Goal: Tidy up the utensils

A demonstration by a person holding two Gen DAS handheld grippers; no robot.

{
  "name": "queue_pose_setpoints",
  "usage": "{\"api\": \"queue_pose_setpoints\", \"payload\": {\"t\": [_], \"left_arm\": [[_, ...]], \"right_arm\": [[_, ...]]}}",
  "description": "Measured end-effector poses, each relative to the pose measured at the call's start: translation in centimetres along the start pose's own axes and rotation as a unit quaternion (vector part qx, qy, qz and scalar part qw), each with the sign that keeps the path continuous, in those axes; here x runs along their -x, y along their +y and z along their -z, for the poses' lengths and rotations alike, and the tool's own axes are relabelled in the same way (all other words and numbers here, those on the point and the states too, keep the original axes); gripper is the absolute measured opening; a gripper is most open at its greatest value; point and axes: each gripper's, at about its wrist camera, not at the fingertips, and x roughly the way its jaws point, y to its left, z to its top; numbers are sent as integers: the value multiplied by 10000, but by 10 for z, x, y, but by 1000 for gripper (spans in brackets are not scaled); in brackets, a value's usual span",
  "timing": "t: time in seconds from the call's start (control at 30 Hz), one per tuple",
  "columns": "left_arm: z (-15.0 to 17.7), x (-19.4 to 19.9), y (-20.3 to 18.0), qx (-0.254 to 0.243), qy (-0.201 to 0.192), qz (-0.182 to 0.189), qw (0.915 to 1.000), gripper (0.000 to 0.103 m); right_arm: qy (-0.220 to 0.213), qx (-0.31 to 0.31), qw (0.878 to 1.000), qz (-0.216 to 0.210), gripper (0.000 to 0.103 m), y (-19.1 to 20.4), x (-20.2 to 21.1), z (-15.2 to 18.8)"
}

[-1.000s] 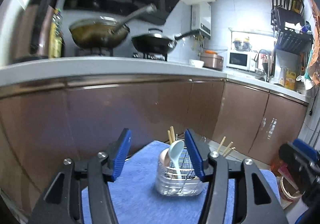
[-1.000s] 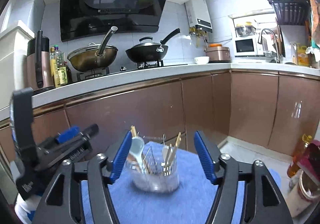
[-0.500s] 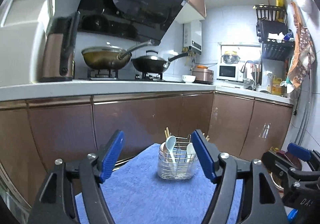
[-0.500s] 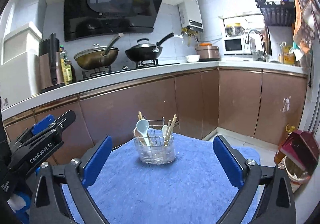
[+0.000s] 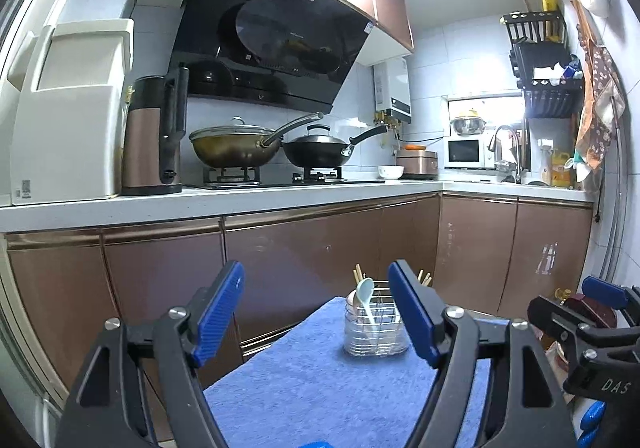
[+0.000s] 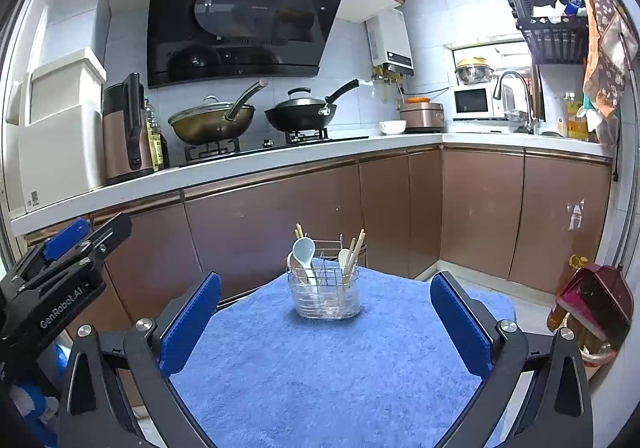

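Right wrist view shows my right claw (image 6: 326,324) wide and empty, pulled back from the clear wire-framed utensil caddy (image 6: 325,290) on the blue-towelled table (image 6: 320,368). My left claw (image 5: 316,312), also spread and empty, has retreated too. Pale ceramic spoons (image 6: 303,252) and wooden chopsticks (image 6: 354,248) stand inside, so sorting looks finished.

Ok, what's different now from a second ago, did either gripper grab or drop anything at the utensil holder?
Both grippers backed away from the utensil holder, which now looks smaller and farther off on the blue towel. The right gripper opened wider as it withdrew; the left gripper stayed open. Neither took hold of or released anything. The spoons and chopsticks stand in the holder as before.
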Motion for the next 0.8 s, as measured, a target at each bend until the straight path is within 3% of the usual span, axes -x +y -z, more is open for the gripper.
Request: {"api": "queue_pose_setpoints", "payload": {"t": [0.37,0.8], "left_arm": [[5,7,1,8,27,-203,9998,76],[10,8,0,17,-55,-225,9997,76]], "right_arm": [[-165,177,9995,223,103,5,14,1],[-502,516,9936,871,103,1,29,-4]]}}
